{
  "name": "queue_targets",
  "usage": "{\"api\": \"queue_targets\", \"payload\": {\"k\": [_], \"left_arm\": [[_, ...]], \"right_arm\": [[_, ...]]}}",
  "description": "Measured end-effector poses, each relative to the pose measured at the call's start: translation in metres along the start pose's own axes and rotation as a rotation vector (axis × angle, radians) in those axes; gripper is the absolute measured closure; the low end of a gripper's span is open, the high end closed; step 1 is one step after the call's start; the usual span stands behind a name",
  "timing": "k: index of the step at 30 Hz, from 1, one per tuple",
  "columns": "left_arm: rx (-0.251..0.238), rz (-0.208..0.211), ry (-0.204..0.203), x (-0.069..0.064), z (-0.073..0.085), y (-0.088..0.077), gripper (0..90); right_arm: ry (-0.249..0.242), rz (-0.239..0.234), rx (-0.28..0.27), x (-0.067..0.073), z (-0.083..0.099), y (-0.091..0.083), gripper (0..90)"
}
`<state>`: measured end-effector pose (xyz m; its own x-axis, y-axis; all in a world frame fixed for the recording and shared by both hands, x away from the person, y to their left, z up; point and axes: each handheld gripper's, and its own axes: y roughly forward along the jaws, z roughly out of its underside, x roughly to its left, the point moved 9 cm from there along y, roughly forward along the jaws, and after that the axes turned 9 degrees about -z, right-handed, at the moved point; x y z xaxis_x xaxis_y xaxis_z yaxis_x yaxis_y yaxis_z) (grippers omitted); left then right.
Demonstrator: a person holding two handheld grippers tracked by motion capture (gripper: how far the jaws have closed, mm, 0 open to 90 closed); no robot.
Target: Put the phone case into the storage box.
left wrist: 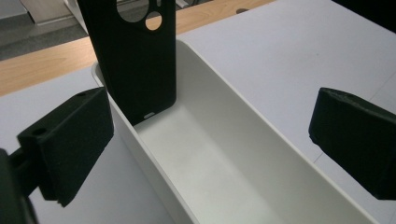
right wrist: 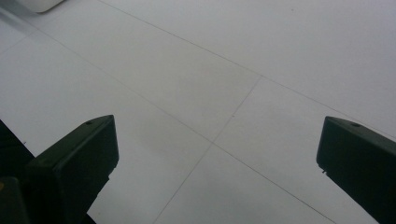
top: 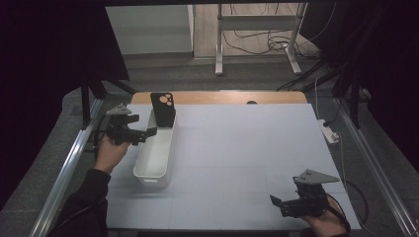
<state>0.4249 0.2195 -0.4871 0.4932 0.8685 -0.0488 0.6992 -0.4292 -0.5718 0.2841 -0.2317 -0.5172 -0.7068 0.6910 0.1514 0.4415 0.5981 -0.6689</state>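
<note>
Left gripper (top: 148,133): jaws spread wide with nothing between the pads; in the left gripper view the two black pads (left wrist: 70,140) stand far apart, either side of the near part of the white bin (left wrist: 224,154), touching neither its walls nor the phone case.
Left gripper's place: in the high view it sits at the left long side of the bin, jaw tips reaching over the rim towards the bin's far half, just short of the case.
Left hand (top: 109,153): comes up from the lower left in a dark sleeve, gripping the tool from below and behind; the grey three-cornered plate (top: 118,109) rides on top.
Right gripper (top: 282,203): jaws also wide apart and empty; its own view shows bare table (right wrist: 224,84) between the pads.
Right hand (top: 323,222): low at the near right corner of the table, gripper pointing left, well apart from the bin.
Phone case (top: 163,109): black, with round camera cut-outs near the top; it stands on its short end inside the bin's far end, leaning back against the end wall.
Bin: long, narrow, white, open-topped, lying lengthwise on the left part of the table; its floor is bare apart from the case.
Table: pale surface with thin seam lines and a wooden strip (top: 222,97) along the far edge.
</note>
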Motion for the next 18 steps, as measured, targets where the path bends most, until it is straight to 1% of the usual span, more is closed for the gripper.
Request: {"api": "queue_targets", "payload": {"k": [1,4,5,7,10,12,14,18], "left_arm": [[0.001,-0.006,0.016,0.0,0.001,-0.001,1.5],[0.001,-0.012,0.04,-0.002,0.004,-0.002,1.9],[0.0,-0.017,0.042,-0.003,0.005,-0.003,2.1],[-0.007,-0.008,0.043,-0.005,0.005,-0.005,1.9],[-0.016,0.002,0.03,-0.009,0.006,-0.008,1.7],[-0.027,0.02,0.016,-0.011,0.006,-0.011,1.7],[-0.042,0.056,-0.002,-0.014,0.006,-0.015,1.7],[-0.05,0.073,-0.027,-0.017,0.008,-0.02,1.5]], "right_arm": [[0.0,-0.001,-0.001,0.0,0.0,0.0,0.0],[-0.001,0.001,0.001,0.0,0.0,0.0,0.0],[-0.003,-0.001,0.001,0.0,0.0,0.0,0.0],[-0.005,-0.001,0.002,0.001,0.0,0.0,0.0],[-0.004,-0.002,0.0,0.0,0.0,0.0,0.0],[-0.003,-0.003,0.001,0.001,0.0,0.0,0.0],[-0.004,-0.004,0.002,0.001,0.0,0.0,0.0],[-0.004,-0.006,0.003,0.001,0.0,0.0,0.0]]}}
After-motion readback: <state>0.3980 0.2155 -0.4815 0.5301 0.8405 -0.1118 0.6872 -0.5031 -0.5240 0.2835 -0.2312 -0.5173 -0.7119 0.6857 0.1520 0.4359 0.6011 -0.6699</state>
